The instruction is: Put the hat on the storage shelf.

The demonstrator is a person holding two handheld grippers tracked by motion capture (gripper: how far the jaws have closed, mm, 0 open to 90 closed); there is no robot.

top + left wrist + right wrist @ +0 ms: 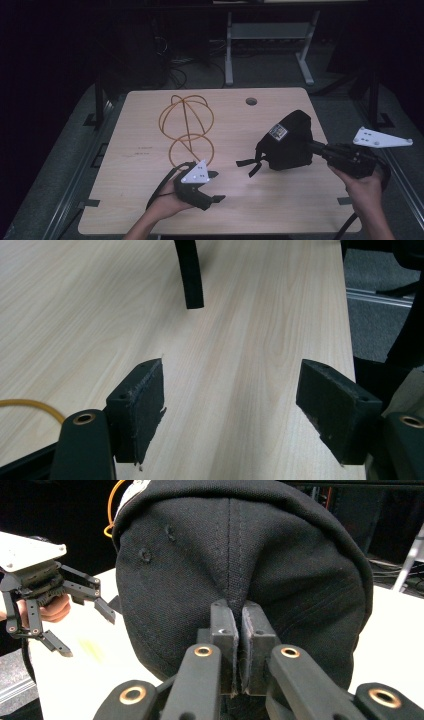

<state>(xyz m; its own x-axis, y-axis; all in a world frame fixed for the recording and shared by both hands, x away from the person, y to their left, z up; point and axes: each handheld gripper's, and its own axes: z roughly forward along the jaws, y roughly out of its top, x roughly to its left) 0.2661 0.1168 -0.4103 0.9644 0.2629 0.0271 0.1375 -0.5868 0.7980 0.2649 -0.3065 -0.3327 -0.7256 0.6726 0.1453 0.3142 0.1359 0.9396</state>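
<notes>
Cap, black fabric, hangs in the air above the right half of the wooden table, pinched by the right gripper, which reaches in level from the right side. In the right gripper view, the two black pads are pressed together on a fold of the cap's cloth at its centre seam, and the crown bulges up and away beyond them. A sticker shows on the cap's upper face, and its black strap dangles from the left side toward the tabletop. The left gripper sits low over the near part of the table, left of the cap and apart from it, with its jaws spread wide and nothing between them; bare wood shows between the pads in the left gripper view, and the strap end hangs just beyond them. A grey three-cornered plate tops the left gripper; a like plate stands out to the right of the right gripper. Wire frame, orange and made of crossing hoops, lies on the table beyond the left gripper, toward the far left of the cap. A round hole marks the far edge of the table.
</notes>
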